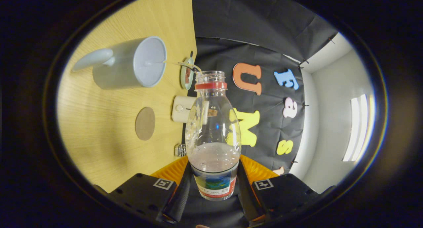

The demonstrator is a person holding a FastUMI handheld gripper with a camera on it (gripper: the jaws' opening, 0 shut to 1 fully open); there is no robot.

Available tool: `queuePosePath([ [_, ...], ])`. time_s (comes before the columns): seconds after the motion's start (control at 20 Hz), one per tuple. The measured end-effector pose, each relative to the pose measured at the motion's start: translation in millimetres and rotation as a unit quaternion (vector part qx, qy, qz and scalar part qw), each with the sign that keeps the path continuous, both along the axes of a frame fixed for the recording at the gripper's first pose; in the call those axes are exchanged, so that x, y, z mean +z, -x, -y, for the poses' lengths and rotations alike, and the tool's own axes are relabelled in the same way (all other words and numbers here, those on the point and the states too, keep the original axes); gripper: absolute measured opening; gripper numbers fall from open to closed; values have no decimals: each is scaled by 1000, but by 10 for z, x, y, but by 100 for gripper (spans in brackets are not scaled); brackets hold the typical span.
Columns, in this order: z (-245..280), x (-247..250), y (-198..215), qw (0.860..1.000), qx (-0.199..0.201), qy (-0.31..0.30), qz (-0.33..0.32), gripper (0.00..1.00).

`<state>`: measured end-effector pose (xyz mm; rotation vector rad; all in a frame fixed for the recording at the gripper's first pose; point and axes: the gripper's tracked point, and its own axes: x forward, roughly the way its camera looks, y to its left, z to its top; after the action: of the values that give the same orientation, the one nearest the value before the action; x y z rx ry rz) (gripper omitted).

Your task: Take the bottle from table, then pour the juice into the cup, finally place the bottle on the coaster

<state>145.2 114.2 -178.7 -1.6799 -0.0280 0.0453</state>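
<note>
A clear plastic bottle (pixel 213 132) with a red neck ring and no cap sits between my fingers, and my gripper (pixel 214 188) is shut on its labelled lower part. The whole view is rolled, so the wooden table (pixel 99 138) stands like a wall beside the bottle. A thin stream of liquid (pixel 185 64) runs from the bottle's mouth into the open white cup (pixel 132 63), which has a long handle. A little liquid remains in the bottle. The round brown coaster (pixel 145 123) lies on the table below the cup, apart from it.
A small white box-like device (pixel 182 109) stands at the table's far edge behind the bottle. A small green dish (pixel 187 73) is near the bottle's mouth. A little metal item (pixel 180 150) sits by the table edge.
</note>
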Motion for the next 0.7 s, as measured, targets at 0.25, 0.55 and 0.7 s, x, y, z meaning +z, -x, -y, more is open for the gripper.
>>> queuePosePath([
  [0.25,-56,35,-31,1000,1,13,-1,74],
  [0.55,-36,72,-22,1000,0,26,-2,74],
  [0.7,-49,104,-49,999,1,35,0,74],
])
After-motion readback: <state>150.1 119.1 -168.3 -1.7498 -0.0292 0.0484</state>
